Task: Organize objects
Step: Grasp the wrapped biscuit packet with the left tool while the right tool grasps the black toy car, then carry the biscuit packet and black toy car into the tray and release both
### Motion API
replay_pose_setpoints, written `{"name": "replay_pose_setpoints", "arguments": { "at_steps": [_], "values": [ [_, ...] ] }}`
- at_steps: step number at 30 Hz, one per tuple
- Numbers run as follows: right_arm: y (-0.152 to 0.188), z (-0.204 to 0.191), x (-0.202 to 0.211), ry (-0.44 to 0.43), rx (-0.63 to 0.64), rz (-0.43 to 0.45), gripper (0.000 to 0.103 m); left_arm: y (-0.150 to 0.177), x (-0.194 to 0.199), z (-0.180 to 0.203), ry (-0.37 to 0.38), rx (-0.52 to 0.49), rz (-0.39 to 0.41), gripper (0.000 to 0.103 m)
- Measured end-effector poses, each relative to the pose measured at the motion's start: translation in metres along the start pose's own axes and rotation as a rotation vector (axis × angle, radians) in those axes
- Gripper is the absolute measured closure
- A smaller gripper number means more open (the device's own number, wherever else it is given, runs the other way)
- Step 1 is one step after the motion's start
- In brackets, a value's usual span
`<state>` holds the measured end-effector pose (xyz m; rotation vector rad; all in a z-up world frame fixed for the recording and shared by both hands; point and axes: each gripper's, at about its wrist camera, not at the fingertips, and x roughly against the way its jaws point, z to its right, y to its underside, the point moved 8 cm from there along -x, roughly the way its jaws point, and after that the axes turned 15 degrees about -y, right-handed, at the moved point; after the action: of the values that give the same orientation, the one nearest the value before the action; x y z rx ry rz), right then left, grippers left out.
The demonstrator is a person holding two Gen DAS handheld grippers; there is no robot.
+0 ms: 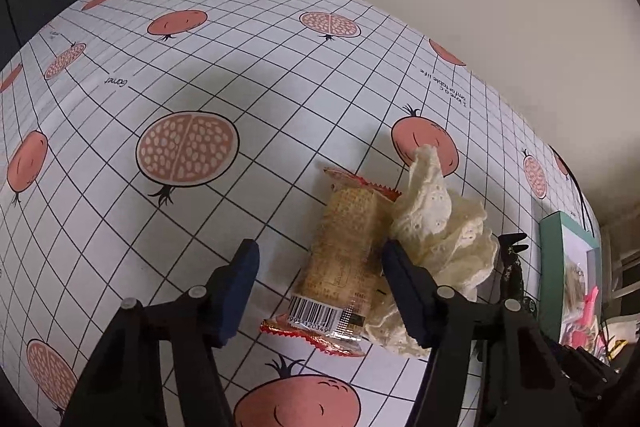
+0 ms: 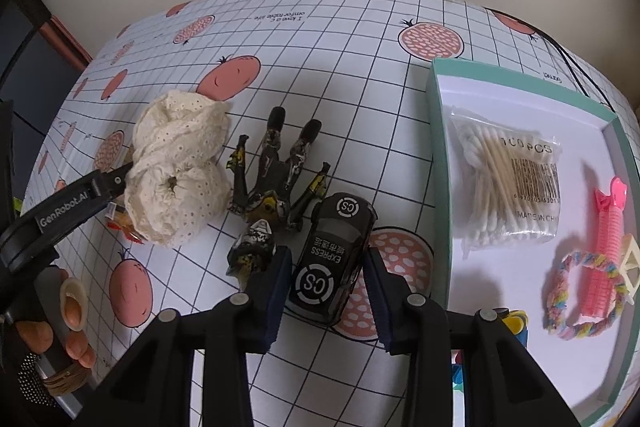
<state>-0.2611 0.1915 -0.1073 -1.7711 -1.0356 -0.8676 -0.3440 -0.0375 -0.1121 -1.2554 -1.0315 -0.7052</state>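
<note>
In the left wrist view a biscuit packet [image 1: 344,267] with red crimped ends and a barcode lies on the pomegranate-print tablecloth [image 1: 192,75]. My left gripper [image 1: 320,247] straddles it, open: the left pad stands clear, the right pad is against the packet and a cream lace scrunchie [image 1: 440,227]. In the right wrist view a black toy car [image 2: 332,259] marked "CS EXPRESS" lies between the pads of my right gripper [image 2: 328,253], which sit close to its sides without visibly pressing. A black and yellow robot figure [image 2: 280,183] lies just beyond it, beside the scrunchie [image 2: 176,171].
A teal-rimmed white box [image 2: 438,155] at the right holds a bag of cotton swabs [image 2: 508,187], a pink hair clip [image 2: 608,247] and a rainbow braided band [image 2: 584,295]. The left gripper's arm [image 2: 68,213] and a hand [image 2: 74,301] enter from the left. A wall runs behind the table.
</note>
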Motion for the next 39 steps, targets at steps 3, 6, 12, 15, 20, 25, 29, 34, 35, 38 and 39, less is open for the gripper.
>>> {"name": "replay_pose_setpoints", "arguments": {
  "at_steps": [3, 6, 12, 15, 20, 25, 29, 34, 35, 38, 39],
  "values": [
    [0.000, 0.000, 0.000, -0.004, 0.003, 0.001, 0.064, 0.001, 0.000, 0.002, -0.014, -0.016, 0.009, 0.038],
    [0.000, 0.000, -0.001, -0.006, 0.007, 0.000, 0.064, 0.000, 0.000, -0.001, -0.026, -0.013, 0.007, 0.049],
    [0.001, -0.001, 0.000, -0.001, 0.023, -0.007, 0.067, -0.001, -0.001, -0.009, -0.042, 0.009, 0.003, 0.067],
    [0.001, -0.001, 0.000, -0.002, 0.026, -0.010, 0.068, -0.001, -0.001, -0.012, -0.054, 0.017, 0.003, 0.067],
    [-0.001, -0.002, 0.005, -0.010, 0.030, -0.004, 0.070, -0.002, -0.001, -0.019, -0.066, 0.038, -0.009, 0.067],
    [-0.004, -0.005, 0.014, -0.016, 0.040, 0.010, 0.070, -0.004, 0.000, -0.028, -0.074, 0.069, -0.023, 0.067],
    [-0.008, -0.007, 0.023, -0.023, 0.045, 0.026, 0.070, -0.008, 0.007, -0.033, -0.064, 0.095, -0.018, 0.067],
    [-0.014, -0.010, 0.037, -0.037, 0.058, 0.053, 0.070, -0.016, 0.026, -0.032, -0.047, 0.106, 0.019, 0.067],
    [-0.015, -0.010, 0.041, -0.040, 0.060, 0.060, 0.070, -0.018, 0.029, -0.032, -0.043, 0.109, 0.024, 0.067],
    [-0.018, -0.009, 0.049, -0.044, 0.060, 0.076, 0.070, -0.021, 0.038, -0.027, -0.033, 0.110, 0.039, 0.067],
    [-0.018, -0.007, 0.052, -0.042, 0.059, 0.081, 0.070, -0.022, 0.040, -0.025, -0.031, 0.108, 0.040, 0.067]
  ]
}}
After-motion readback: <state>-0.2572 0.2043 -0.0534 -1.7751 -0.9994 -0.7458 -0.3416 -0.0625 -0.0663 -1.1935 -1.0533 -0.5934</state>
